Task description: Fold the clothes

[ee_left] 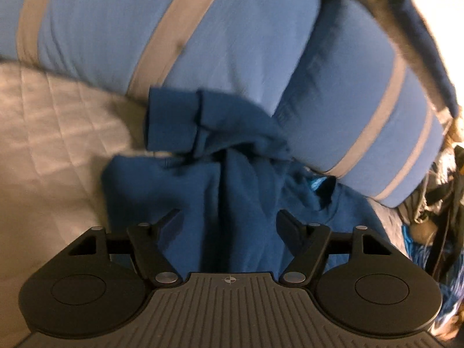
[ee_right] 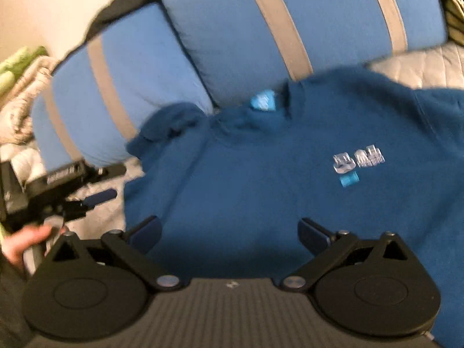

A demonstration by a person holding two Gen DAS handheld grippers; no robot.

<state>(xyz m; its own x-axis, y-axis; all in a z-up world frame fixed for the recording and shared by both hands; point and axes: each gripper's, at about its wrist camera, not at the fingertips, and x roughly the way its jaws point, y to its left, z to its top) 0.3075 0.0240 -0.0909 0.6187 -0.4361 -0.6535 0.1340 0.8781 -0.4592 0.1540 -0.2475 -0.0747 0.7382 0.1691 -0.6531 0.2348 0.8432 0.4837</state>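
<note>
A dark blue T-shirt (ee_right: 261, 179) lies on the bed with a small white and light blue chest logo (ee_right: 356, 165) and a light blue neck label (ee_right: 262, 101). In the left wrist view its bunched sleeve (ee_left: 203, 121) rests against a pillow and the cloth (ee_left: 232, 203) runs down between the fingers. My left gripper (ee_left: 229, 220) is open over the shirt, gripping nothing. My right gripper (ee_right: 229, 232) is open just above the shirt's chest. The left gripper also shows at the left of the right wrist view (ee_right: 95, 198), held by a hand (ee_right: 23, 243).
Two light blue pillows with grey stripes (ee_left: 232, 29) (ee_right: 290, 29) lie against the far side of the shirt. A pale quilted bedspread (ee_left: 43, 130) covers the bed. Cluttered items and cables (ee_left: 443, 188) sit at the right edge; folded bedding (ee_right: 20, 87) at the left.
</note>
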